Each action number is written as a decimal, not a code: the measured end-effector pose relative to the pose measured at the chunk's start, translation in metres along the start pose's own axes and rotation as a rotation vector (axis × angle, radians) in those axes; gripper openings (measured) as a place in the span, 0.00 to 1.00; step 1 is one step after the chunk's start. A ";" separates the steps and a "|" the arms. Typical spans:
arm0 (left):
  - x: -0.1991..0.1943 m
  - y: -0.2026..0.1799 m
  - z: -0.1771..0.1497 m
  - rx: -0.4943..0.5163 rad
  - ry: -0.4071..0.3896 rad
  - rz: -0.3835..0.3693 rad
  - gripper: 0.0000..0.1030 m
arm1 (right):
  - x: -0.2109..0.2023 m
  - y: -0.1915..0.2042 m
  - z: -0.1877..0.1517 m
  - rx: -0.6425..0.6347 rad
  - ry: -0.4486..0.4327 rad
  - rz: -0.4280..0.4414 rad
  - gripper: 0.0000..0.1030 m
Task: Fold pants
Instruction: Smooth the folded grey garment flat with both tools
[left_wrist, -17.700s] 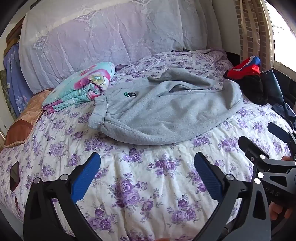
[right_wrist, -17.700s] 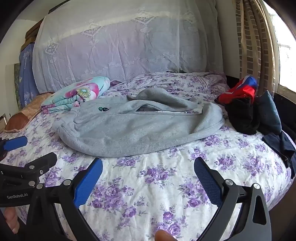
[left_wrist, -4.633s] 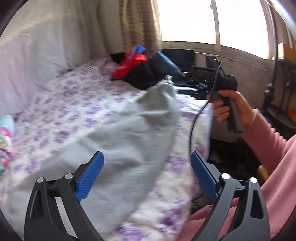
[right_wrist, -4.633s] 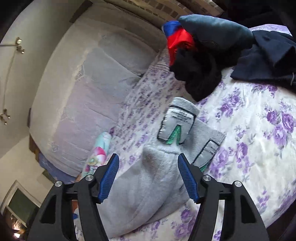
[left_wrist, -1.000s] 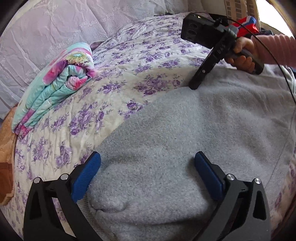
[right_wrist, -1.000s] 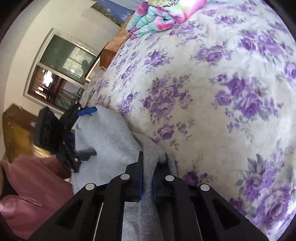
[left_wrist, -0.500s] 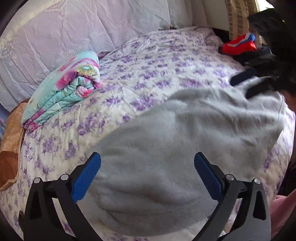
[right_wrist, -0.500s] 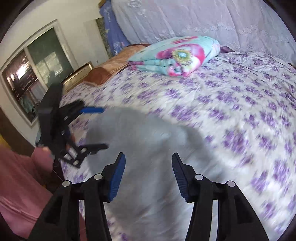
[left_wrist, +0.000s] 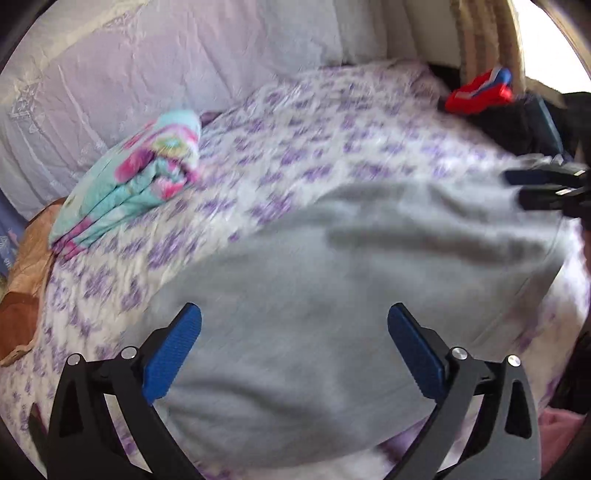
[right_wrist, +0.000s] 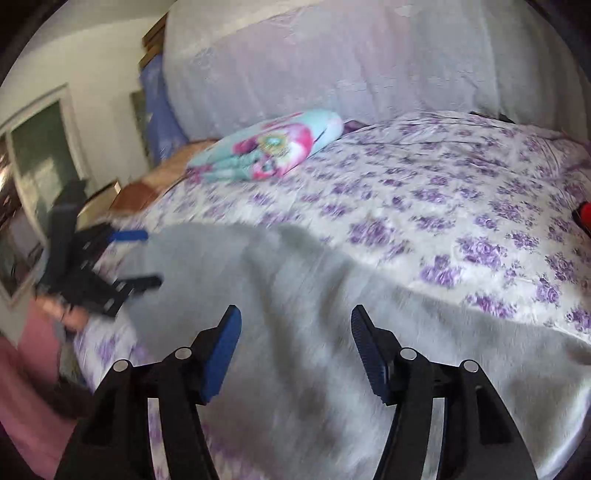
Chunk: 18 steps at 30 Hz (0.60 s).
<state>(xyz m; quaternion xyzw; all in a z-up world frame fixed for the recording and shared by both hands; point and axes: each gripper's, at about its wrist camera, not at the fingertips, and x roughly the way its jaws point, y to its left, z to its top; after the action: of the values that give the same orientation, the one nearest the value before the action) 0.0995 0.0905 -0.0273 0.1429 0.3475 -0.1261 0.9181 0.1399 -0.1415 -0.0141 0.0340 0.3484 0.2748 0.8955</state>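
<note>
Left wrist view shows the grey pants (left_wrist: 332, 295) spread across the lower centre of the frame on the flowered bed (left_wrist: 332, 122), laid flat, presumably so a fold can go in cleanly. The left gripper (left_wrist: 293, 354) hangs over them with jaws wide apart, holding nothing. Right wrist view has the right gripper (right_wrist: 295, 350) likewise parted and empty above the cloth. A folded blanket (right_wrist: 266, 147) sits at upper left.

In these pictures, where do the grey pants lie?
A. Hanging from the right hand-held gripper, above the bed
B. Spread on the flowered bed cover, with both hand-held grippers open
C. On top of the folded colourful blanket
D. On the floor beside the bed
B: the grey pants lie spread on the flowered bed cover, and both the left hand-held gripper and the right hand-held gripper are open and grip nothing.
</note>
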 end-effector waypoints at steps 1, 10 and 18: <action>0.004 -0.004 0.004 -0.009 0.002 -0.012 0.96 | 0.015 -0.004 0.002 0.030 0.020 0.025 0.61; 0.071 -0.012 -0.015 -0.054 0.218 0.021 0.96 | 0.029 -0.047 -0.018 0.013 0.140 -0.150 0.56; 0.068 -0.014 -0.017 -0.042 0.201 0.025 0.96 | -0.101 -0.168 -0.071 0.282 -0.005 -0.537 0.06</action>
<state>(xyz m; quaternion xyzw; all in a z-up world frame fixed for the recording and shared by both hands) 0.1343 0.0748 -0.0881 0.1399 0.4388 -0.0925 0.8828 0.1118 -0.3449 -0.0493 0.0652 0.3774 -0.0230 0.9235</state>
